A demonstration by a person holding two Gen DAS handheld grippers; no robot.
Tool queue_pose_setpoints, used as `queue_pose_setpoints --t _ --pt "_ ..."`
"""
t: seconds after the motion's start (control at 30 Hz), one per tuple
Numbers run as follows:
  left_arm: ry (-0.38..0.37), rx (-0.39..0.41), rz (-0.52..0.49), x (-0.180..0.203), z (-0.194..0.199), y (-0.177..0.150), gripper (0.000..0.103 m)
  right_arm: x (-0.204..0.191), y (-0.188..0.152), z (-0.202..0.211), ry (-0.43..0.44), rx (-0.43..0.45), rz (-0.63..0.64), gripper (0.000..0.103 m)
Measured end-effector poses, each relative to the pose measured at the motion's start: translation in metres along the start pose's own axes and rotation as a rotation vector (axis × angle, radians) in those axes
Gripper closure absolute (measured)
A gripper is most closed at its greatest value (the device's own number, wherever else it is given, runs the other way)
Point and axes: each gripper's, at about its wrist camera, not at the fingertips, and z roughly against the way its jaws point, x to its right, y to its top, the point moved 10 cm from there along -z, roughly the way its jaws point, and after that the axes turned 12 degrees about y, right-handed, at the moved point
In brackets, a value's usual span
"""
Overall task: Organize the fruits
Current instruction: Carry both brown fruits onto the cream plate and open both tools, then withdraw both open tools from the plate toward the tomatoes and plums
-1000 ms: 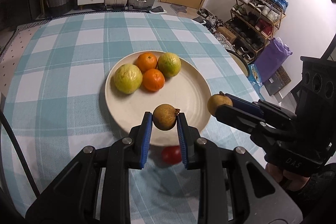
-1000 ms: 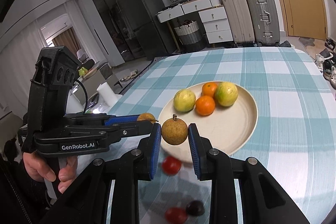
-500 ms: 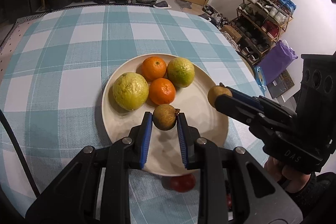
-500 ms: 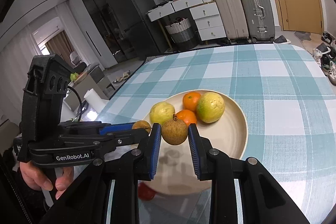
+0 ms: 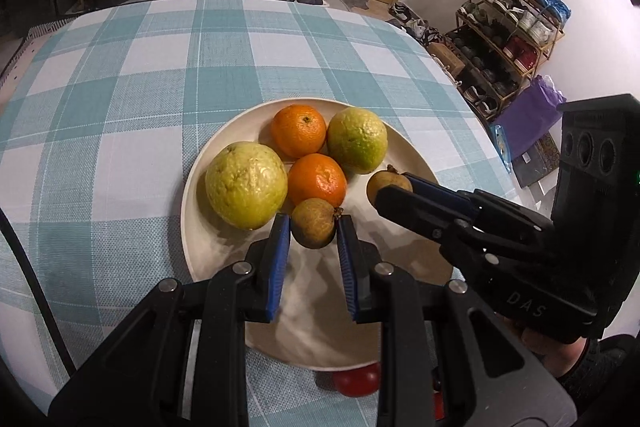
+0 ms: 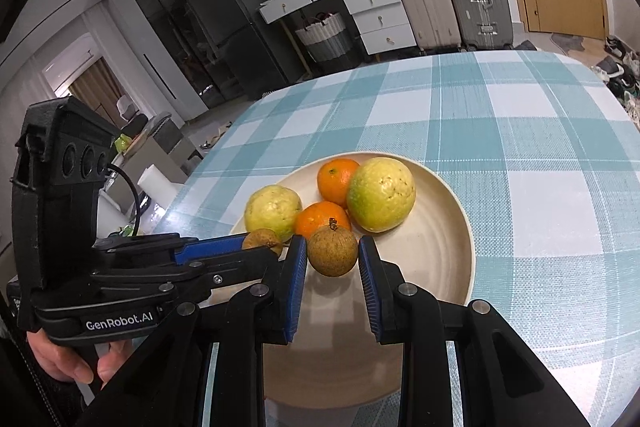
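Each hand-held gripper (image 5: 313,229) (image 6: 333,254) clamps a longan (image 5: 314,223) (image 6: 333,253) over the plate (image 5: 404,151).

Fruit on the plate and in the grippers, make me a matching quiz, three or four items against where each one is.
Things:
1. left brown fruit
2. right brown fruit
3. red fruit
4. oranges

Places:
A. on the tablecloth by the plate's near rim
B. on the plate between two yellow-green fruits
C. in the right gripper
D. in the left gripper

Pairs: 1-D, 2-C, 3-A, 4-B
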Motion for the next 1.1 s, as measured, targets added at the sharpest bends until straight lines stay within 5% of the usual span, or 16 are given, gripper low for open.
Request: queue_pose_setpoints --t 0.33,0.47,1.1 --pt "-0.029 0.008 0.034 -0.001 0.003 0.005 0.082 0.004 0.002 -0.005 -0.024 0.001 -0.013 0.074" --pt "-0.04 0.024 0.036 0.001 0.012 0.004 0.082 0.001 0.001 0.001 -0.023 0.03 -0.013 0.06" --pt "0.025 0.051 0.031 0.0 0.059 -0.035 0.081 -0.015 -0.013 0.061 -0.047 0.117 0.001 0.052"
